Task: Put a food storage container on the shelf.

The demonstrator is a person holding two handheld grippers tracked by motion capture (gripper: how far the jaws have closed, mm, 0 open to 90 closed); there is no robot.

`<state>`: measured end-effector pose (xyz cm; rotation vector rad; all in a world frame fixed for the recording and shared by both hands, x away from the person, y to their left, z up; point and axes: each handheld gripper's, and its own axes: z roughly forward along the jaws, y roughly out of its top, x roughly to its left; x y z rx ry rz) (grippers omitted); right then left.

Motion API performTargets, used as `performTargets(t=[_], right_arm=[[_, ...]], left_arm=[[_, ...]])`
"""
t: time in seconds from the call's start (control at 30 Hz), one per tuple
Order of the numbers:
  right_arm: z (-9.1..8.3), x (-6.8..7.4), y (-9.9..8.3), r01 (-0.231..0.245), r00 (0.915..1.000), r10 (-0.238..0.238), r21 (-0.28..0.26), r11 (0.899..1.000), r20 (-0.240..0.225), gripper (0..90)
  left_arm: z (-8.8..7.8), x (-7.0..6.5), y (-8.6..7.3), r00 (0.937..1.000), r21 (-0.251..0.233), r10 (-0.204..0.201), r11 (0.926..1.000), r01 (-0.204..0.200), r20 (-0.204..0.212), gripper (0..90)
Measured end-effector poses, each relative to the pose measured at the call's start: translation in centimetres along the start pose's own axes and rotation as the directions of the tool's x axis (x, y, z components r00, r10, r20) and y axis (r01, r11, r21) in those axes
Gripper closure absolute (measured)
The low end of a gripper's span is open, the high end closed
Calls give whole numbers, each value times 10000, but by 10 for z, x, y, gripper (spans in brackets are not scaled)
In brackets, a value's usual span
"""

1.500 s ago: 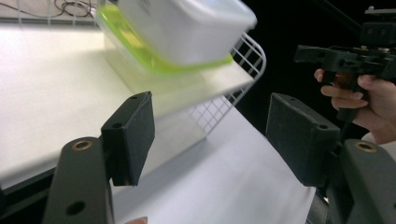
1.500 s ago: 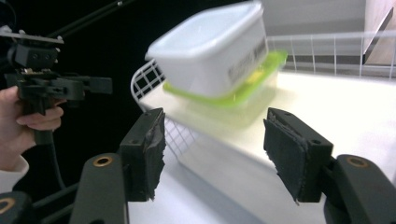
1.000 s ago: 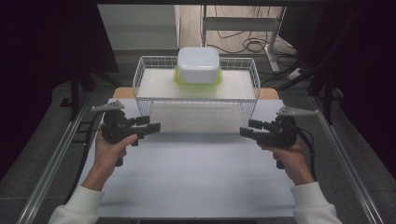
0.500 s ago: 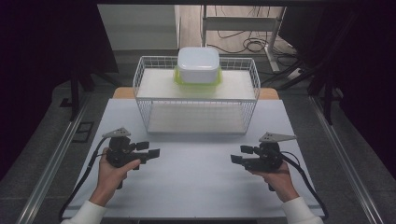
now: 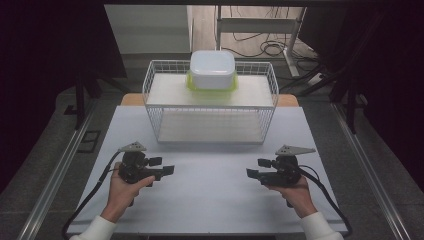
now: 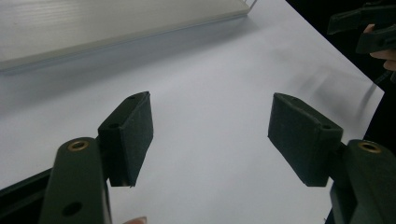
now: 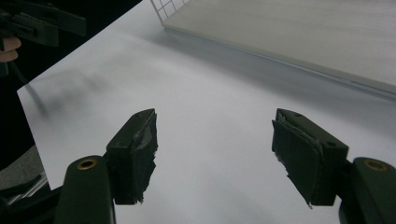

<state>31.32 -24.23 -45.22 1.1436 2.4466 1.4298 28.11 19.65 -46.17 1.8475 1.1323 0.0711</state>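
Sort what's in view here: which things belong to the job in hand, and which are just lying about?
Belongs to the job:
- left hand-held gripper, jaws open, nothing between them
- right hand-held gripper, jaws just been opening, nothing between them
- wire basket, nearest thing ahead of both
- white container with a green rim, on the basket's top shelf

Just lying about:
- cables on the floor behind the table

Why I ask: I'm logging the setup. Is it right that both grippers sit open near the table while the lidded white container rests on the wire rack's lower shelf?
Not quite. The high view shows the white container on the wire rack's upper shelf. The left gripper and right gripper are open.
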Motion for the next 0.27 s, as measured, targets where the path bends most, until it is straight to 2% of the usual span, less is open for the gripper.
performTargets(t=[0.27], right_arm=[[-2,-3,-2,11,9998,-11,-36,10000,197,278]], left_arm=[[2,3,-3,9994,180,119,9998,-113,-323,298]])
